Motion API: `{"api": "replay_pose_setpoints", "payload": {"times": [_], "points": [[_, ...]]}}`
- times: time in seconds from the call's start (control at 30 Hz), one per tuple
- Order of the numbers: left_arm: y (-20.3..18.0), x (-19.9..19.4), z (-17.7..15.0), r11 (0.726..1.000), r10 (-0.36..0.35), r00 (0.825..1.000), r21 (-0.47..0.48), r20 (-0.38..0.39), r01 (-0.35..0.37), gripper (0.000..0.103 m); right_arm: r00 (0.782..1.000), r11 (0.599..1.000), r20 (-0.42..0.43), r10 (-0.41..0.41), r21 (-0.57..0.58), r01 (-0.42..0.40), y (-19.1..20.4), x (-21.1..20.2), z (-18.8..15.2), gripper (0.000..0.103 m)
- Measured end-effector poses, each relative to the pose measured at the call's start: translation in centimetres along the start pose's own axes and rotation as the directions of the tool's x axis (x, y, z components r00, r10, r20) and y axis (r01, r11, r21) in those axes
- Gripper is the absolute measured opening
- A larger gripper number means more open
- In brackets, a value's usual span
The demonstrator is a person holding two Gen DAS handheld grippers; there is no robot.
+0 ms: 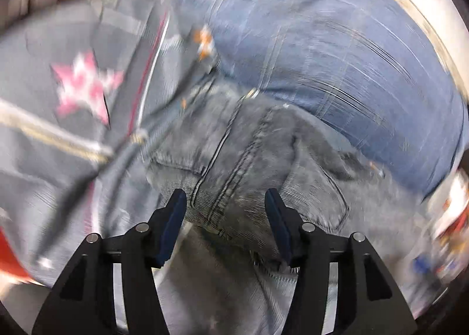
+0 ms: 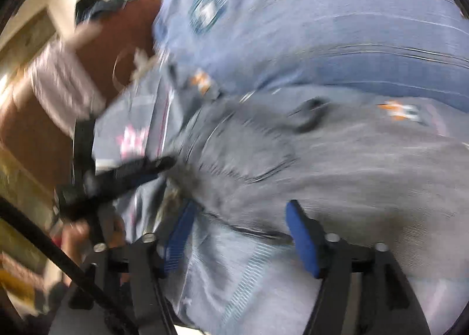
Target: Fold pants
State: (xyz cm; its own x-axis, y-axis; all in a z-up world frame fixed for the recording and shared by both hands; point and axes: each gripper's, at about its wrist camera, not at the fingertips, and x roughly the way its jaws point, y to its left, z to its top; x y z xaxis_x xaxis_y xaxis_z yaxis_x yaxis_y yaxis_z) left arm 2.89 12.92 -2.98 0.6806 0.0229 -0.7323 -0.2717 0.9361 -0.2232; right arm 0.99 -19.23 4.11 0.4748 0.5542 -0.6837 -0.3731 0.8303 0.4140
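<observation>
Grey jeans (image 1: 243, 159) lie crumpled in the middle of the left wrist view, showing a stitched seam and a back pocket. My left gripper (image 1: 225, 198) hangs just over them, open, its pads off the cloth. In the right wrist view the same grey jeans (image 2: 337, 159) spread below my right gripper (image 2: 240, 210), which is also open with only loose fabric under the gap. The left gripper (image 2: 164, 163) shows there at the left, reaching onto the jeans' edge, with a hand (image 2: 79, 232) behind it. Both views are blurred.
Blue denim pants (image 1: 337, 71) with a round patch lie beyond the grey jeans. A dark garment with a pink star (image 1: 85, 86) lies to the left. A brown surface (image 2: 117, 42) shows behind. A black cable (image 2: 58, 253) crosses the lower left.
</observation>
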Motion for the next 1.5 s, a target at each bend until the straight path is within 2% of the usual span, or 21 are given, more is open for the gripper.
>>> {"api": "replay_pose_setpoints", "payload": {"times": [0.1, 0.17, 0.2, 0.27, 0.33, 0.4, 0.53, 0.6, 0.7, 0.73, 0.83, 0.97, 1.0, 1.1, 1.17, 1.23, 1.27, 1.3, 1.33, 1.43, 1.5], "points": [[-2.9, -3.9, -1.4, 0.992, -0.029, 0.994, 0.125, 0.103, 0.016, 0.067, 0.996, 0.991, 0.079, -0.039, 0.128, 0.028, -5.2, -5.2, 0.9, 0.069], [-6.4, -5.7, -2.6, 0.972, -0.101, 0.987, 0.225, 0.124, 0.072, 0.079, 0.982, 0.977, 0.156, -0.107, 0.199, 0.074, -8.8, -8.2, 0.9, 0.069], [-7.9, -6.1, -3.1, 0.961, -0.123, 0.985, 0.262, 0.118, 0.089, 0.079, 0.968, 0.961, 0.199, -0.151, 0.259, 0.096, -11.1, -9.9, 0.5, 0.069], [-11.6, -6.6, -4.4, 0.925, -0.175, 0.981, 0.356, 0.079, 0.137, 0.079, 0.95, 0.928, 0.245, -0.196, 0.36, 0.098, -14.5, -12.0, -0.4, 0.069], [-16.4, -6.4, -6.3, 0.86, -0.237, 0.971, 0.469, 0.021, 0.2, 0.081, 0.937, 0.896, 0.269, -0.225, 0.434, 0.09, -17.6, -13.6, -1.0, 0.069], [-20.4, -6.1, -7.8, 0.81, -0.235, 0.972, 0.554, 0.01, 0.191, 0.081, 0.93, 0.859, 0.27, -0.25, 0.505, 0.084, -20.2, -14.8, -1.8, 0.069], [-26.5, -5.7, -9.8, 0.738, -0.267, 0.964, 0.643, -0.002, 0.205, 0.081, 0.919, 0.782, 0.279, -0.278, 0.622, 0.047, -24.6, -16.3, -3.6, 0.068], [-29.3, -5.4, -11.2, 0.684, -0.297, 0.955, 0.694, -0.017, 0.225, 0.081, 0.917, 0.747, 0.267, -0.296, 0.663, 0.048, -26.2, -16.8, -4.4, 0.068], [-33.3, -4.5, -13.8, 0.565, -0.311, 0.944, 0.777, -0.111, 0.278, 0.081, 0.916, 0.684, 0.255, -0.31, 0.729, 0.029, -28.9, -17.4, -6.2, 0.068], [-34.7, -3.9, -14.7, 0.514, -0.313, 0.935, 0.797, -0.17, 0.317, 0.081, 0.913, 0.669, 0.256, -0.316, 0.743, 0.023, -29.6, -17.6, -6.7, 0.068], [-37.9, -2.9, -16.8, 0.413, -0.329, 0.909, 0.827, -0.256, 0.382, 0.081, 0.905, 0.618, 0.268, -0.329, 0.786, -0.008, -31.6, -18.3, -8.2, 0.064], [-41.1, -1.1, -19.3, 0.308, -0.277, 0.903, 0.86, -0.328, 0.407, 0.081, 0.906, 0.572, 0.264, -0.33, 0.82, -0.03, -32.8, -18.2, -9.4, 0.063], [-41.5, -0.8, -19.7, 0.296, -0.27, 0.903, 0.864, -0.334, 0.408, 0.08, 0.91, 0.567, 0.267, -0.318, 0.822, -0.043, -33.1, -18.0, -9.5, 0.063], [-43.0, 0.6, -20.9, 0.294, -0.234, 0.901, 0.857, -0.365, 0.424, 0.057, 0.919, 0.564, 0.27, -0.288, 0.823, -0.065, -33.7, -17.5, -9.6, 0.056], [-43.5, 1.0, -20.9, 0.319, -0.248, 0.895, 0.841, -0.371, 0.437, 0.055, 0.924, 0.565, 0.281, -0.26, 0.82, -0.091, -33.9, -17.1, -9.5, 0.056], [-43.7, 1.0, -20.9, 0.322, -0.255, 0.895, 0.841, -0.365, 0.435, 0.055, 0.926, 0.566, 0.287, -0.247, 0.818, -0.103, -33.9, -16.9, -9.4, 0.056], [-43.7, 1.0, -20.8, 0.328, -0.261, 0.895, 0.839, -0.362, 0.435, 0.045, 0.926, 0.568, 0.289, -0.241, 0.816, -0.108, -33.9, -16.9, -9.4, 0.056], [-43.5, 0.9, -20.4, 0.346, -0.271, 0.894, 0.831, -0.357, 0.436, 0.035, 0.927, 0.569, 0.293, -0.233, 0.814, -0.114, -33.9, -16.8, -9.3, 0.056], [-43.3, 0.9, -19.9, 0.368, -0.273, 0.894, 0.82, -0.355, 0.438, 0.017, 0.928, 0.566, 0.298, -0.225, 0.815, -0.125, -33.9, -16.7, -9.4, 0.056], [-42.6, 1.1, -17.9, 0.456, -0.31, 0.852, 0.721, -0.421, 0.522, 0.013, 0.927, 0.561, 0.31, -0.212, 0.815, -0.144, -33.9, -16.7, -9.5, 0.058], [-42.1, 0.7, -17.0, 0.488, -0.343, 0.831, 0.672, -0.439, 0.556, 0.013, 0.932, 0.565, 0.321, -0.169, 0.806, -0.175, -33.8, -16.2, -9.2, 0.067]]}}
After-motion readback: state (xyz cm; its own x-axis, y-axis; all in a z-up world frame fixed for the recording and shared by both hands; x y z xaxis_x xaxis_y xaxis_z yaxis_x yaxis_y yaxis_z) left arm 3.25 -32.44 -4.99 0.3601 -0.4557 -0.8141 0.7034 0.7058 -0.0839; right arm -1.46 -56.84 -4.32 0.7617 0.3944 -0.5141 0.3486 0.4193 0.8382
